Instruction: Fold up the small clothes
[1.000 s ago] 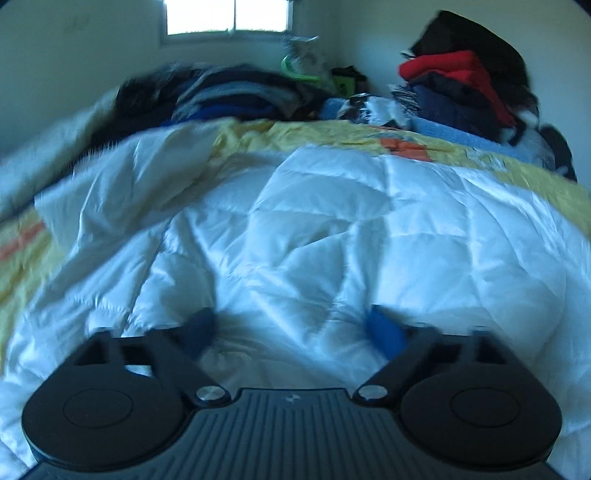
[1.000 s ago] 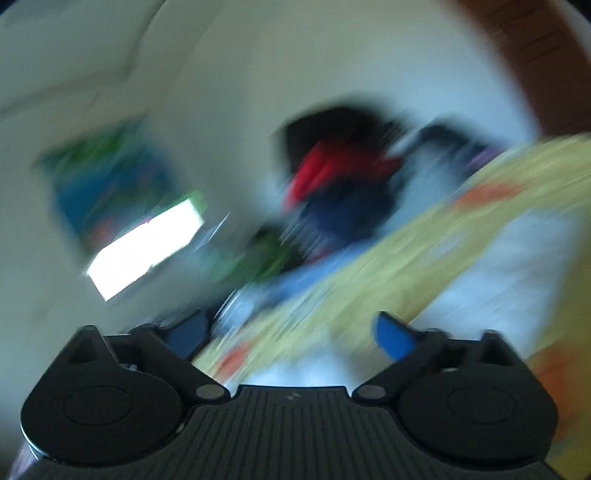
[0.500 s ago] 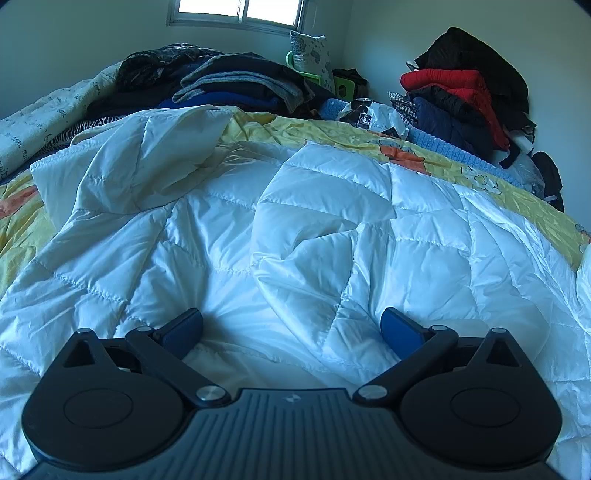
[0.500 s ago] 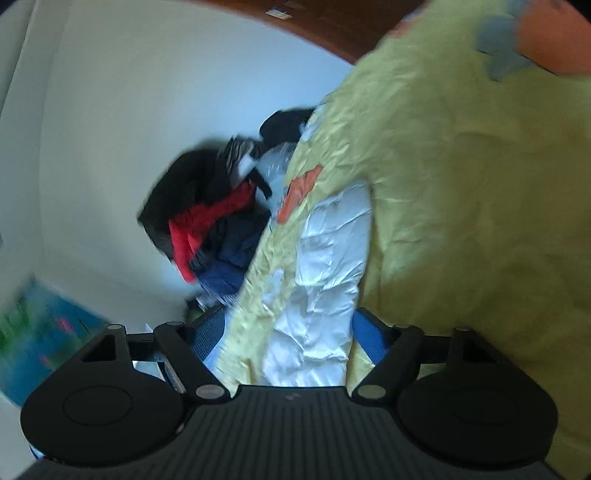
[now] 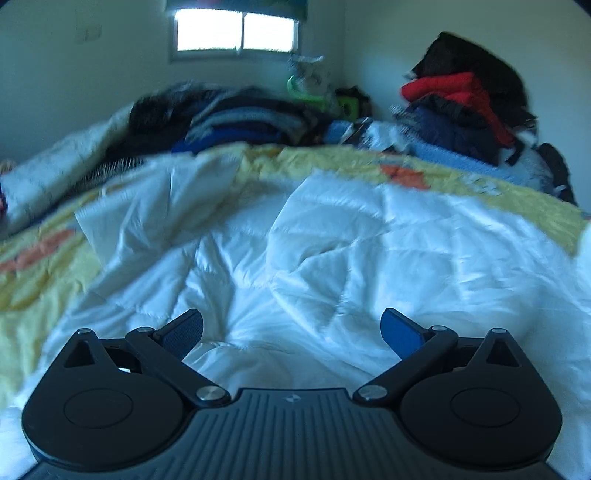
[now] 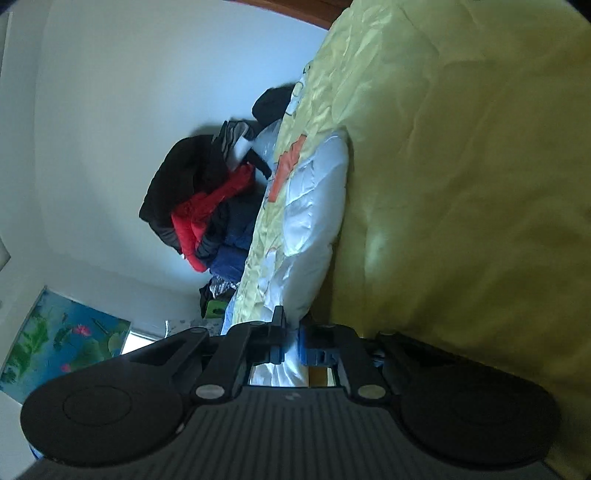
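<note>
White quilted jacket spread crumpled across yellow bedspread, filling the near part of the bed. Left gripper hovering just above it, jaws wide apart, nothing between the 2 blue pads. Right gripper rolled sideways at the bed edge, jaws just closed, clenched on a fold of the white fabric. Piles of dark and red clothes against the far wall, below window.

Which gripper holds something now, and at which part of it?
The right gripper has just closed on the white quilted garment, pinching its near edge. The left gripper is open, holding nothing.
</note>
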Demonstrator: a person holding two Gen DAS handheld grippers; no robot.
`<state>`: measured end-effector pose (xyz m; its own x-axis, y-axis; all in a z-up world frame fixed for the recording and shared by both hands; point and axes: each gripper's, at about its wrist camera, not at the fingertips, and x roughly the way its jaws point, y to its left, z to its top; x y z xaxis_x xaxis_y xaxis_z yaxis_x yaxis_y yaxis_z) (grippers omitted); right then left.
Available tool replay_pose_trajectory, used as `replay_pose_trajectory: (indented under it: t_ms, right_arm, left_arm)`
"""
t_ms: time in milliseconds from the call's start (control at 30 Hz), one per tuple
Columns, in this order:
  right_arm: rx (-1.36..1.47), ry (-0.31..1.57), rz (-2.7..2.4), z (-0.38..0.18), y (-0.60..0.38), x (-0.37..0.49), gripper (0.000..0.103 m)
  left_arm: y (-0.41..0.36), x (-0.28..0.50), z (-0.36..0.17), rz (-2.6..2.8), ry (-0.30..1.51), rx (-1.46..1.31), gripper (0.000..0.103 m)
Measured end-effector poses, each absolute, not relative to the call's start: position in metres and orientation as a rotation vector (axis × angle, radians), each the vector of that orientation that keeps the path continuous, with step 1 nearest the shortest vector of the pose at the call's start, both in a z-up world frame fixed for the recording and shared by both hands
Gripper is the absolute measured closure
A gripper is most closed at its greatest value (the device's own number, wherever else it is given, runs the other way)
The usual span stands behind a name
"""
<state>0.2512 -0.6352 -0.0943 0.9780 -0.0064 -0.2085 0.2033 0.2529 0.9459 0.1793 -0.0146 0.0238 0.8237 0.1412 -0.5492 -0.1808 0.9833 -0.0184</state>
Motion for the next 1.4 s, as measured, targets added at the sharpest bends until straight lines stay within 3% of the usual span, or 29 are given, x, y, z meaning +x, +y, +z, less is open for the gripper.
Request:
replay_pose_trajectory:
  t_ms: [200,400,533,800,933,1000,1167,1400]
  right_arm:
    - [1.143,0.135,-0.102,-0.068,-0.613,0.257,0.091]
    - [0.278,0.082,0.184,0.022,-0.458,0.246,0.091]
    - [-0.102,0.154,0.431,0.019,-0.347,0.235,0.093]
    - [-0.347,0.259,0.524,-0.004,-0.29,0.223,0.095]
    - [-0.525,0.305,0.525,-0.02,-0.273,0.22,0.094]
    - [-0.487,0.318,0.531,-0.018,-0.268,0.22,0.084]
    - [-0.468,0.329,0.527,-0.026,-0.271,0.22,0.083]
    - [-0.493,0.327,0.533,-0.029,-0.269,0.216,0.082]
  left_arm:
    - [-0.033,0.156,0.081,0.029,0.491,-0.078,0.0]
    - [-0.039,0.191,0.122,-0.226,0.562,-0.321,0.0]
    - [-0.029,0.234,0.103,-0.313,0.723,-0.51,0.0]
    - [-0.012,0.266,0.054,-0.261,0.866,-0.733,0.0]
    - [-0.02,0.272,0.059,-0.302,0.852,-0.666,0.0]
    - [-0.028,0.273,0.065,-0.316,0.84,-0.606,0.0]
    - [-0.056,0.285,0.083,-0.346,0.85,-0.495,0.0]
    - [-0.159,0.237,0.122,-0.327,0.569,0.135,0.0]
